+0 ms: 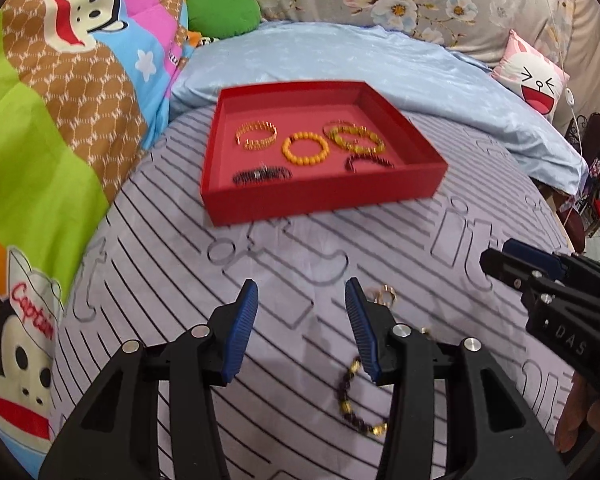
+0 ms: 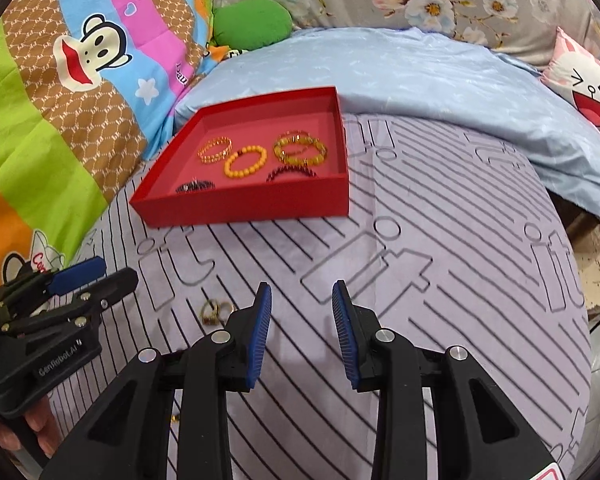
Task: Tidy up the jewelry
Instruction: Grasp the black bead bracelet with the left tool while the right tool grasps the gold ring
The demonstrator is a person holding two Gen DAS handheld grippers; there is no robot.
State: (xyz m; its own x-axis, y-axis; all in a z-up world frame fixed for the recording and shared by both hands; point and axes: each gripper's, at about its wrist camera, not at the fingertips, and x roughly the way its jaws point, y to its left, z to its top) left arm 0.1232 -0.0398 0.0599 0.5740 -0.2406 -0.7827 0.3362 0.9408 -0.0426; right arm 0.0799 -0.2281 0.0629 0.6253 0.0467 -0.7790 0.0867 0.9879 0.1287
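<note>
Now the striped purple sheet [image 1: 260, 280] lies under both tongs. Ahead of them, well apart, stands the red tray [image 1: 324, 196] with five bracelets [image 1: 305, 150] inside. The left tongs [image 1: 302, 300] are parted, with nothing between the pads. The right tongs [image 2: 302, 300] are parted more narrowly, also empty. Just under the right finger of the left tongs lies a dark bead bracelet [image 1: 358, 404] with gold beads. Small gold rings [image 2: 216, 310] lie between the two tongs, near their tips.
</note>
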